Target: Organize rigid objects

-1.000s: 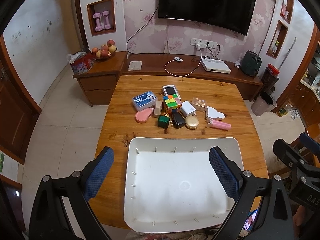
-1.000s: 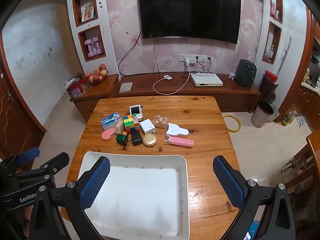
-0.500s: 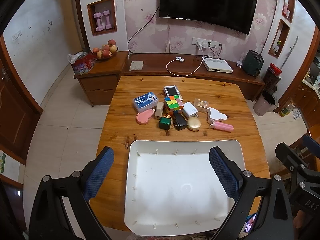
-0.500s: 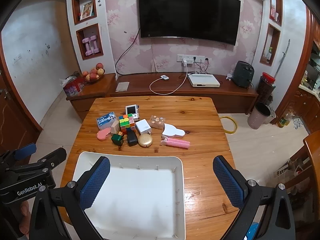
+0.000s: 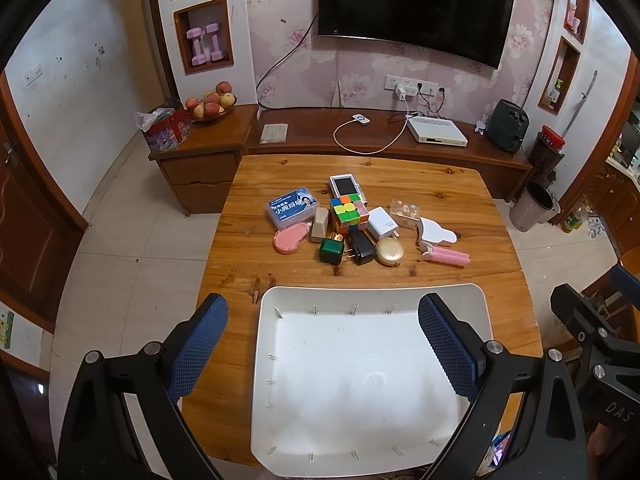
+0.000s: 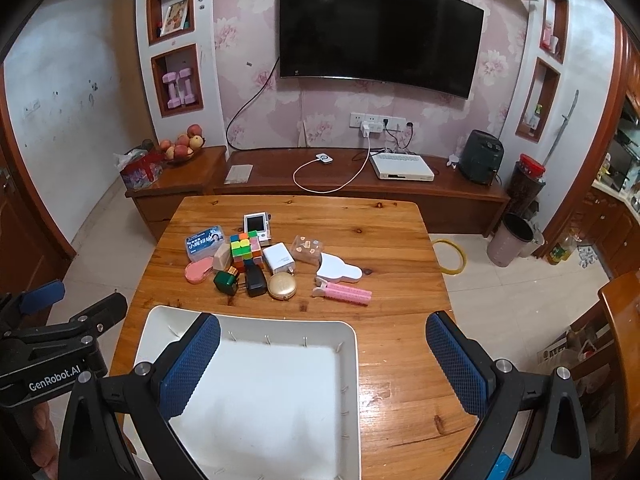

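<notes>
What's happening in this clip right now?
A person holds a two-finger gripper in each hand above a wooden table. The left gripper and right gripper are both open and hold nothing. A white tray sits empty at the near edge. Beyond it lies a cluster of small items not yet sorted, among them a puzzle cube, a blue box, a gold compact and a pink clip. Nothing has gone into the tray.

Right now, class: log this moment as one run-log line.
left gripper: open, over tray | right gripper: open, empty | tray: empty | items: cube, chargers, compact on table
</notes>
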The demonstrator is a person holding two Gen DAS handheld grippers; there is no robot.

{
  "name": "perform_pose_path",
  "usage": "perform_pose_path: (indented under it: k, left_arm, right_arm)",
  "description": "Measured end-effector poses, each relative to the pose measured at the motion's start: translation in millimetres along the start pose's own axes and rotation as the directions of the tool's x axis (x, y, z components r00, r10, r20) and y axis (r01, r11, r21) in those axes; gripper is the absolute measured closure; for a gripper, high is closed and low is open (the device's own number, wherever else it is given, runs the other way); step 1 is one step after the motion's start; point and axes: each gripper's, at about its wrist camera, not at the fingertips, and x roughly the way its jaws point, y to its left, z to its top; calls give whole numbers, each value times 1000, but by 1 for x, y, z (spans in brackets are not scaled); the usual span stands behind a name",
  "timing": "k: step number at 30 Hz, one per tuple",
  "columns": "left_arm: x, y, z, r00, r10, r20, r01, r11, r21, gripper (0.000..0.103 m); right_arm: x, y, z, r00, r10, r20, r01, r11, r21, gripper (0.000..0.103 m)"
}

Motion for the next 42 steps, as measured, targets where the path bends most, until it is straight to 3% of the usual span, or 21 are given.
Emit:
perform_pose_path:
  k: [42]
  left_arm:
    - [58, -4, 10, 990, 78, -121, -77, 997, 17, 6]
  right_arm:
    - [56, 3, 2, 994, 2, -111, -6, 999, -36, 0]
